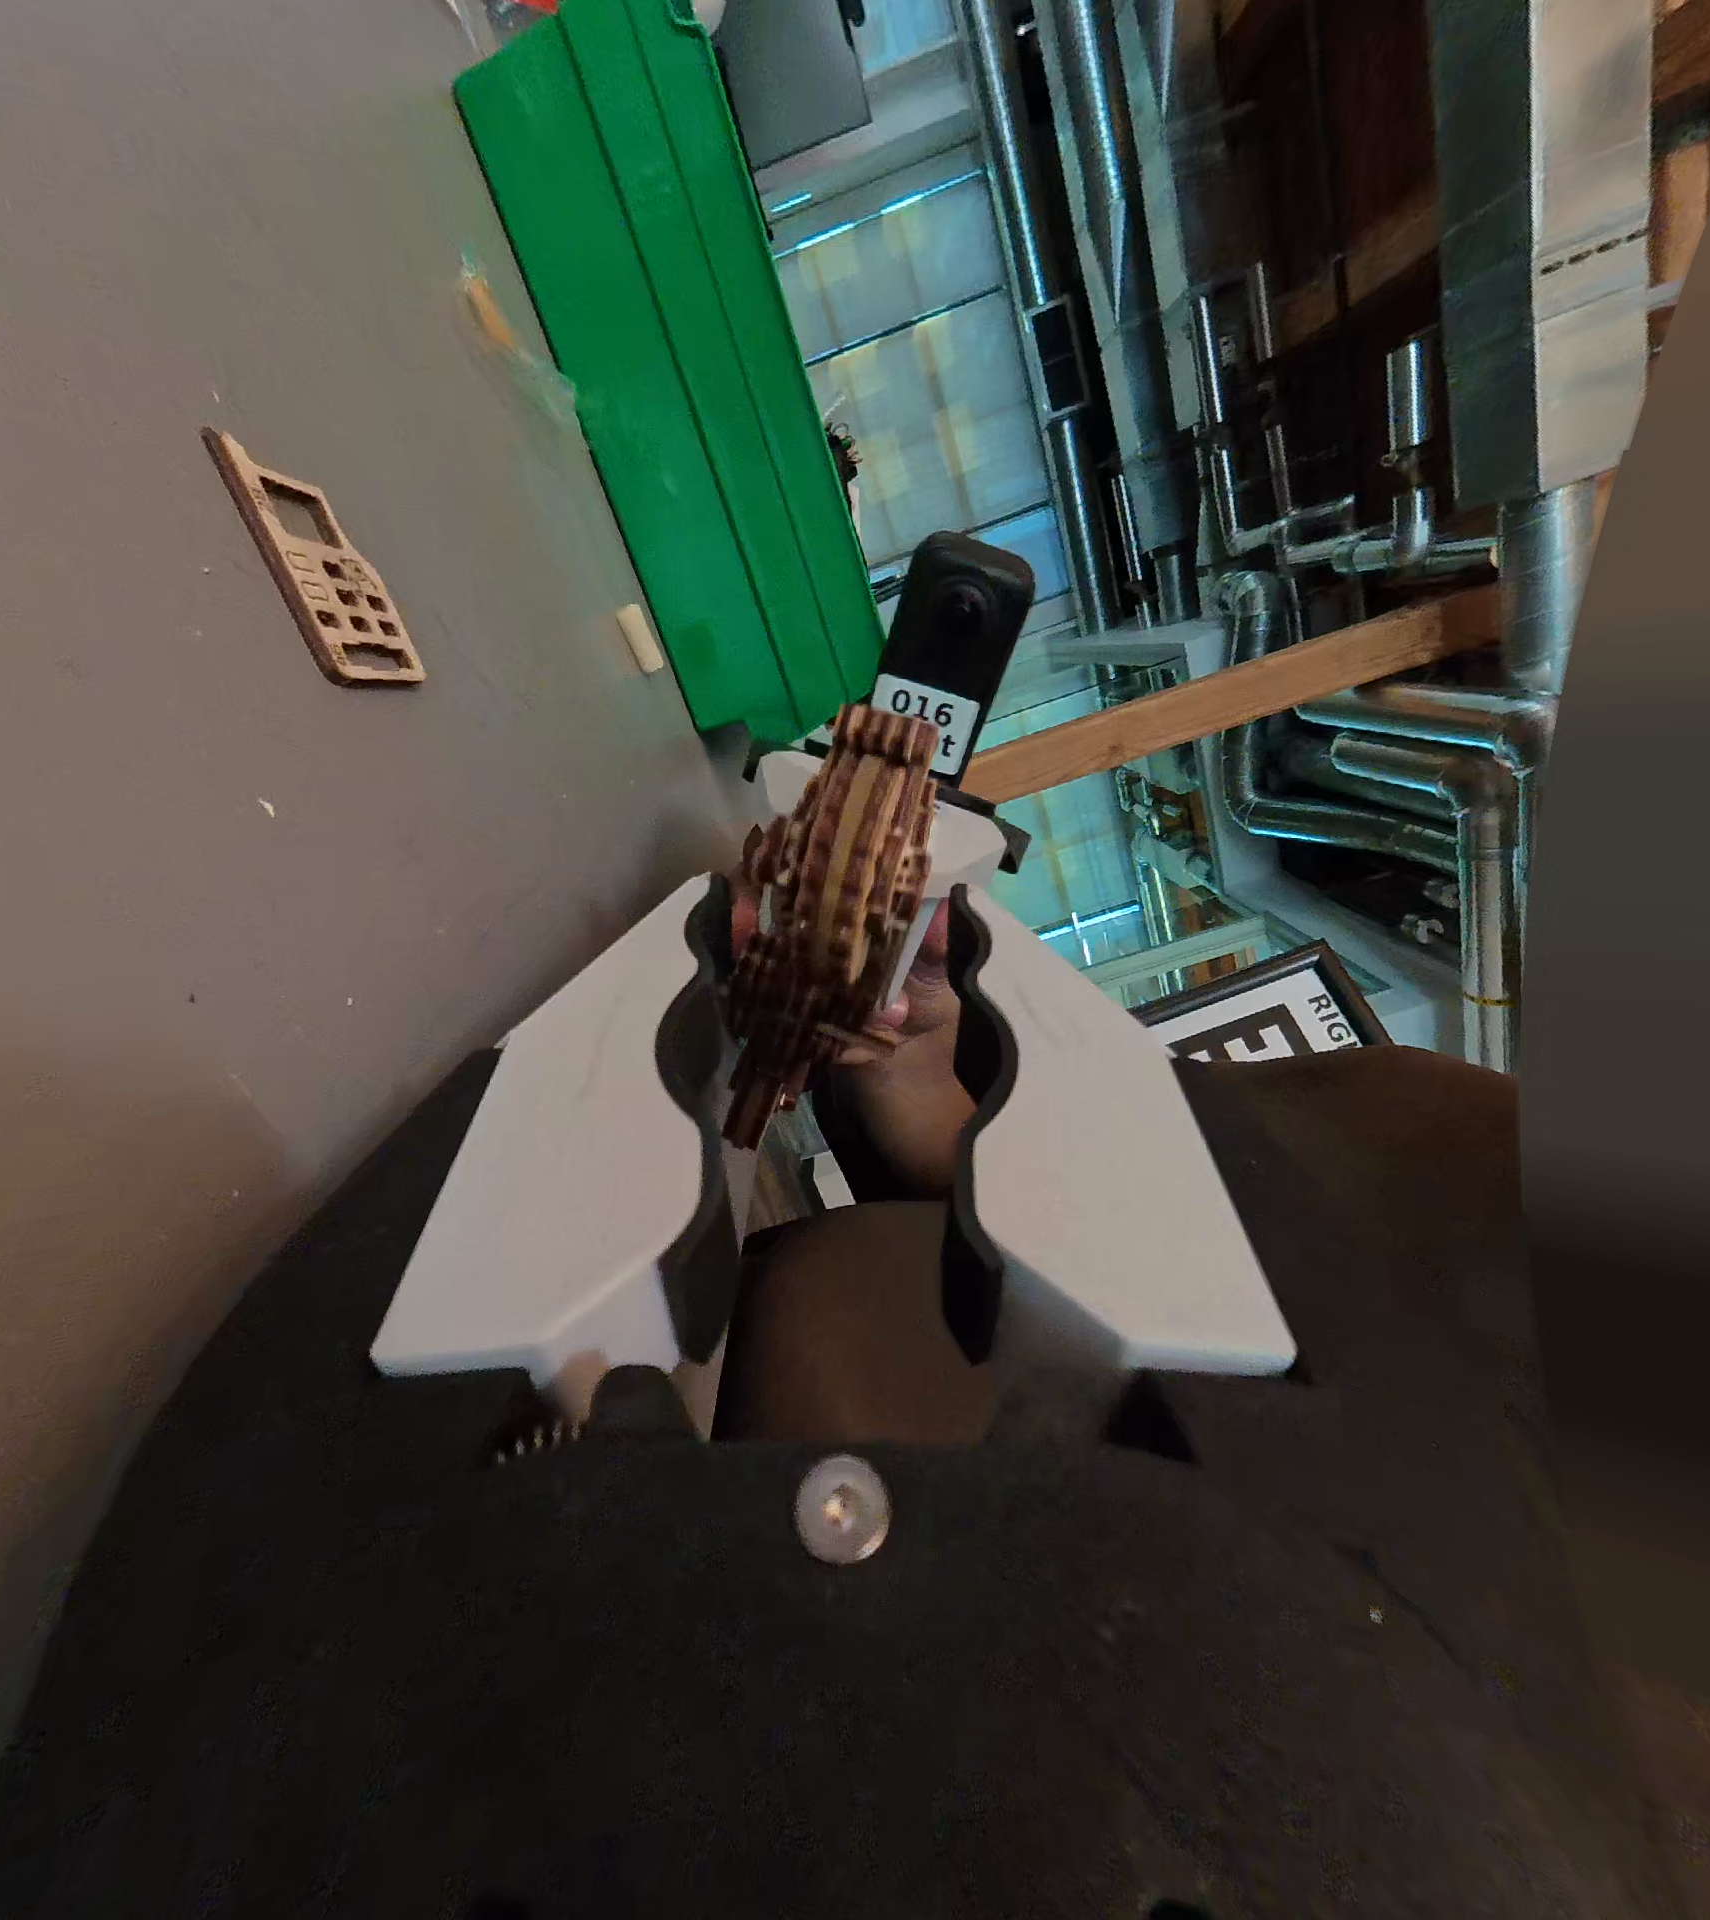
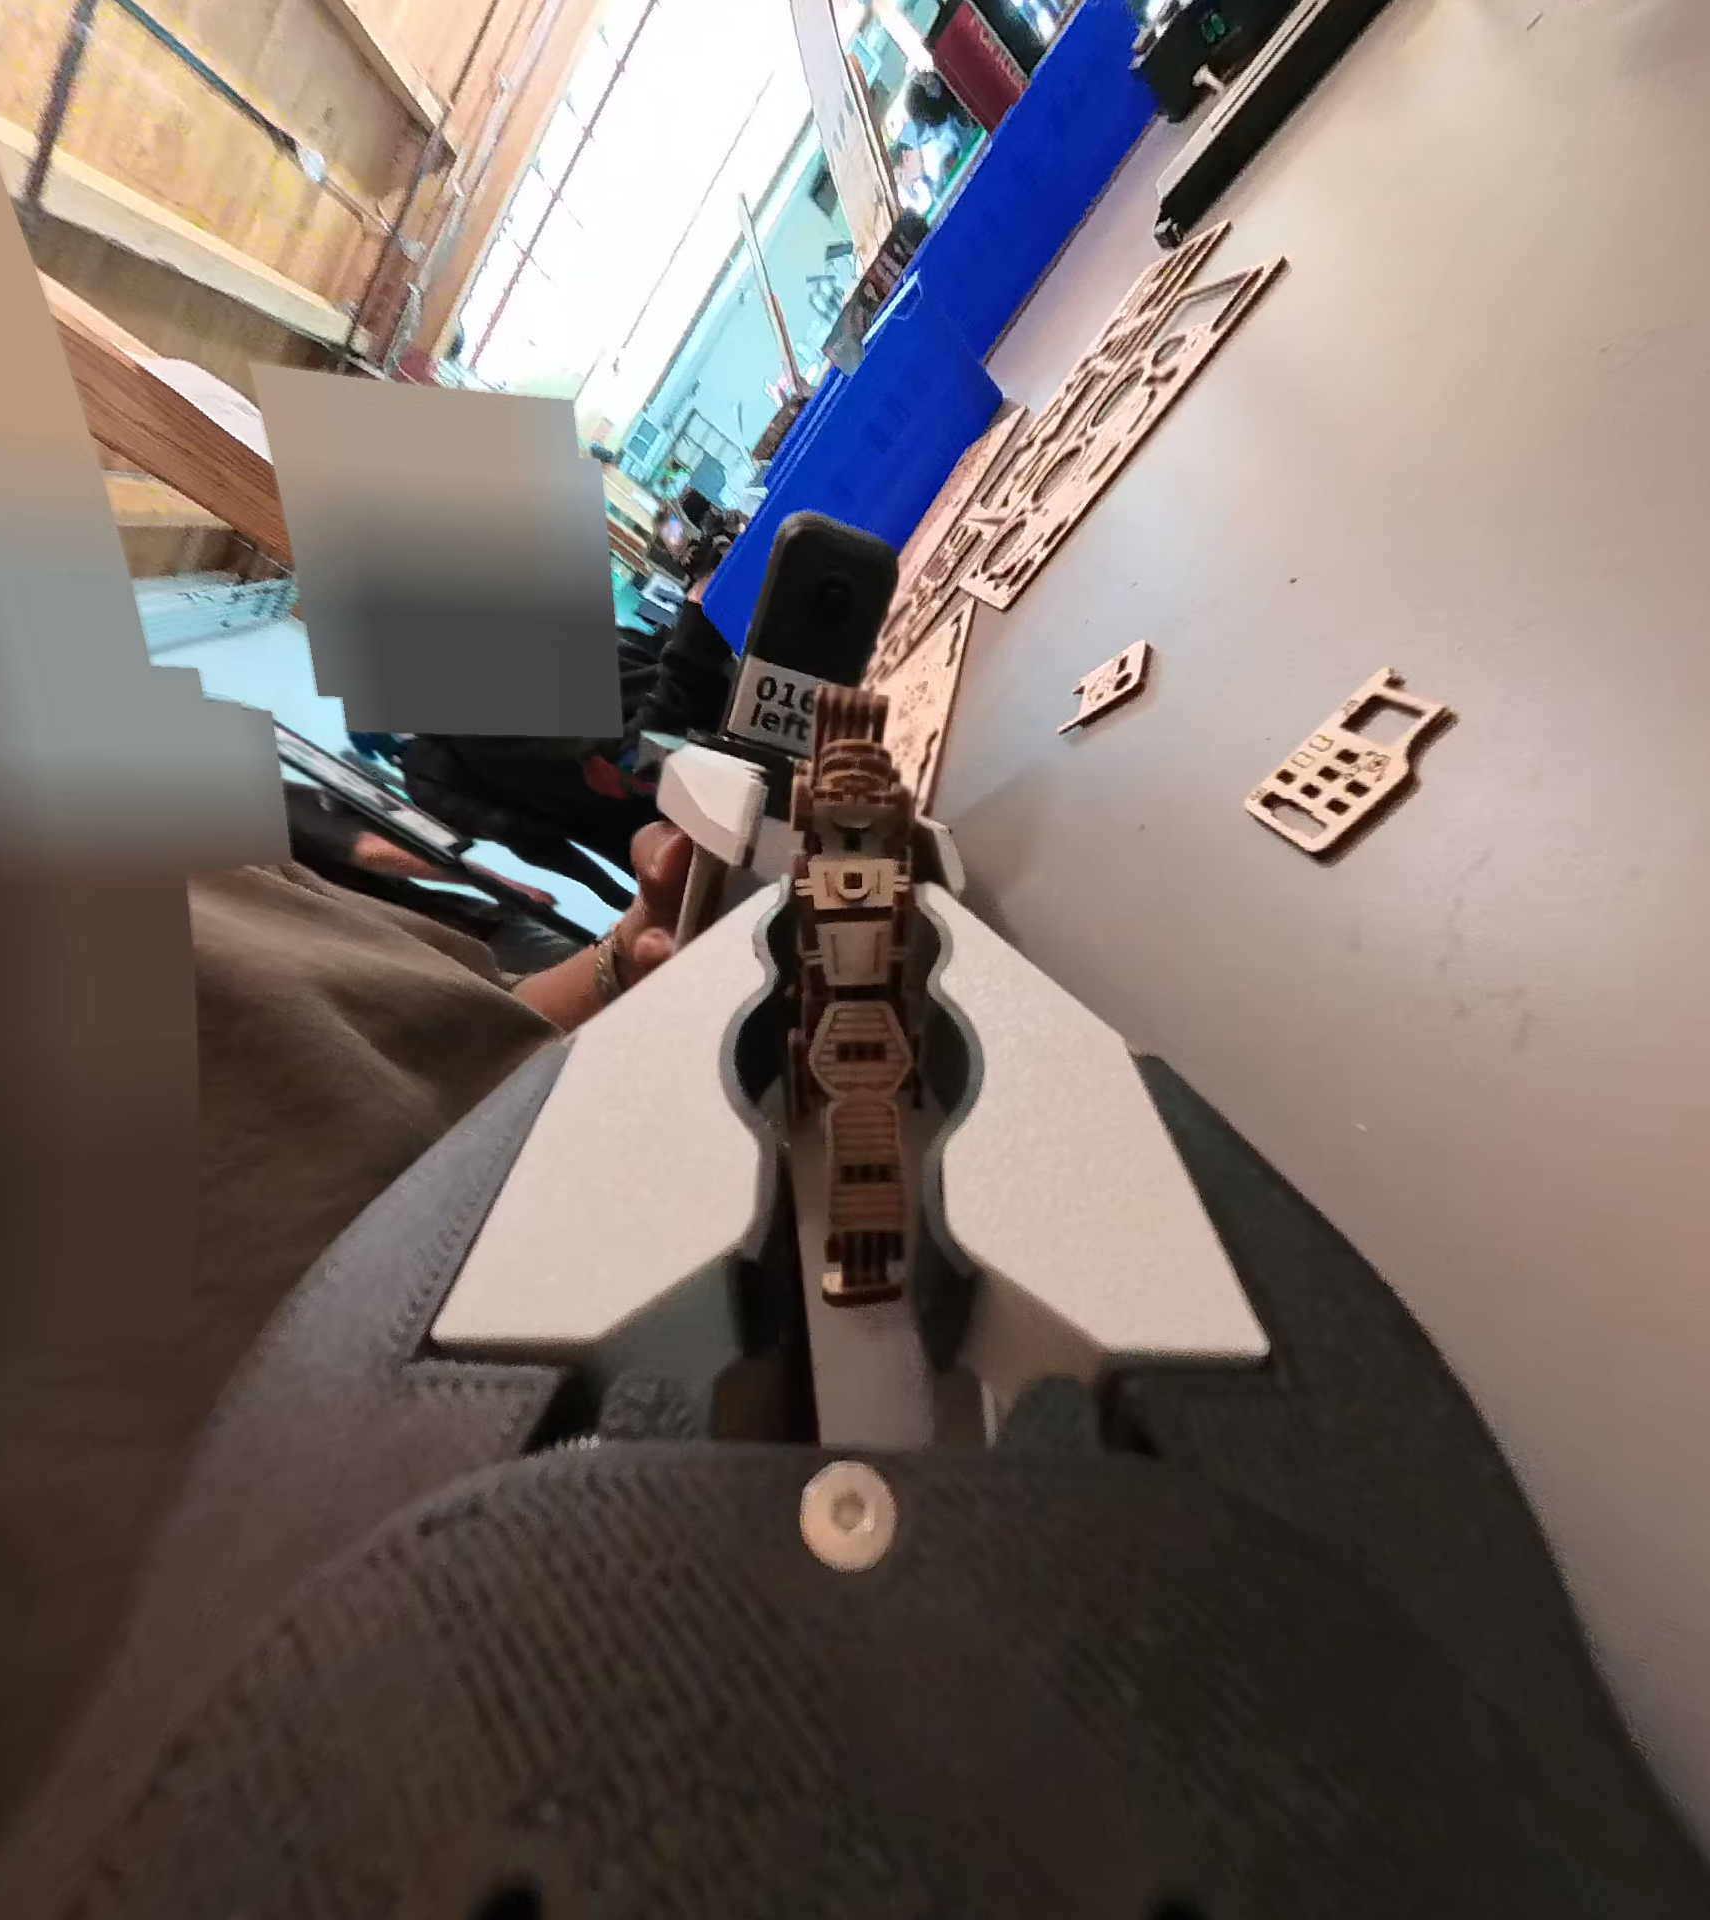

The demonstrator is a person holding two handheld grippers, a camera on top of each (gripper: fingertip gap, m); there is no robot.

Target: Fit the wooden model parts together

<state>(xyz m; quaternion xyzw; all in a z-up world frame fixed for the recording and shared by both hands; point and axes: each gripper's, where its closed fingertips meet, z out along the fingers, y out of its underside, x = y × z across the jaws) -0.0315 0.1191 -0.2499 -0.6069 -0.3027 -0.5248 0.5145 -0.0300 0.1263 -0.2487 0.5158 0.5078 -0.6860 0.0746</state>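
I had the wooden model [image 2: 856, 997] clenched in the right tongs [image 2: 851, 935] at centre frame, the left tongs [image 1: 835, 997] loose around it. I judged squeezing slowly best. Off-cut frames [image 2: 1100, 457] lay upper right on the desk [image 2: 1453, 1039], clear of the work

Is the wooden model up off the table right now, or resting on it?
Off the table. The wooden model sits between the right gripper fingers, with the left gripper around it too; grey table lies apart.
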